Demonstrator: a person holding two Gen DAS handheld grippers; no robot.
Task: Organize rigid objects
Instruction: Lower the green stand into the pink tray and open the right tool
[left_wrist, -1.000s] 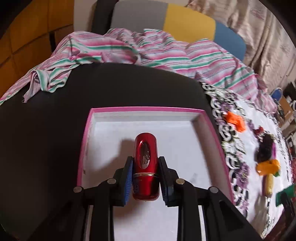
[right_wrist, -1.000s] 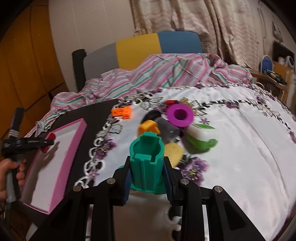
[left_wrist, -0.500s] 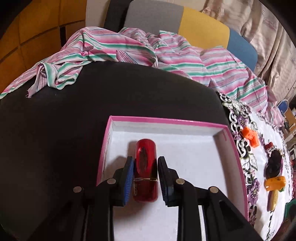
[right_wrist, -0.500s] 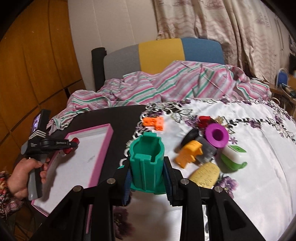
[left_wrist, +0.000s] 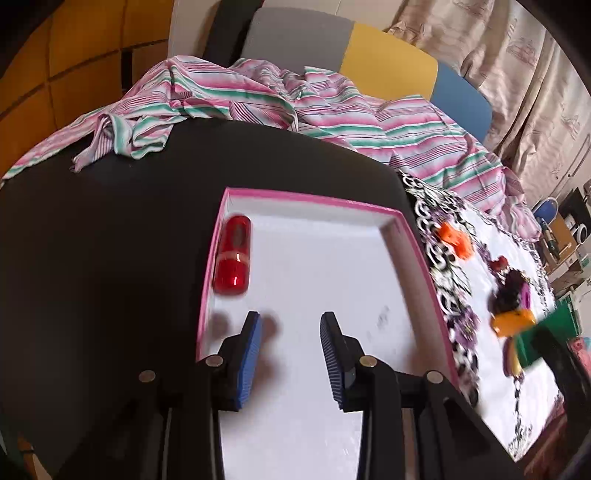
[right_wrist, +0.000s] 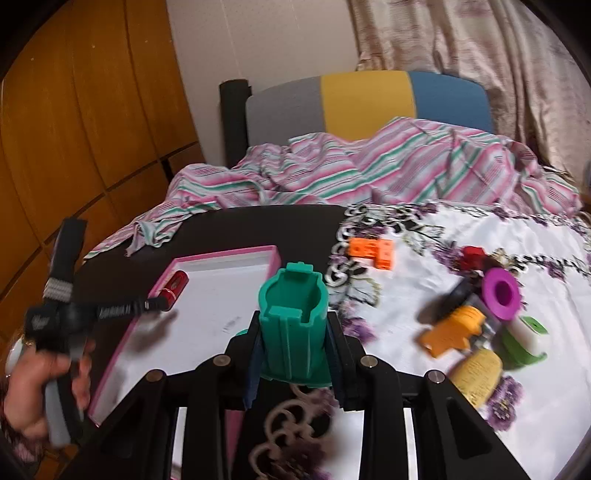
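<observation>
Along the tray's (left_wrist: 406, 236) left edge the glossy, probably slippery red capsule (left_wrist: 233, 254) lies, released by the wide-open left gripper (left_wrist: 291, 325); the stiff green cup (right_wrist: 293, 321) is clamped by its ribbed sides in the right gripper (right_wrist: 293, 354).

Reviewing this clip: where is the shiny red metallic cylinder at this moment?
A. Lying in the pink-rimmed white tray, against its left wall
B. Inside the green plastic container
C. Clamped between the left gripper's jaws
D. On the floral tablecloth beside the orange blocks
A: the shiny red metallic cylinder lies in the pink-rimmed white tray against its left wall, while the left gripper stands open and empty nearer the camera.
</observation>
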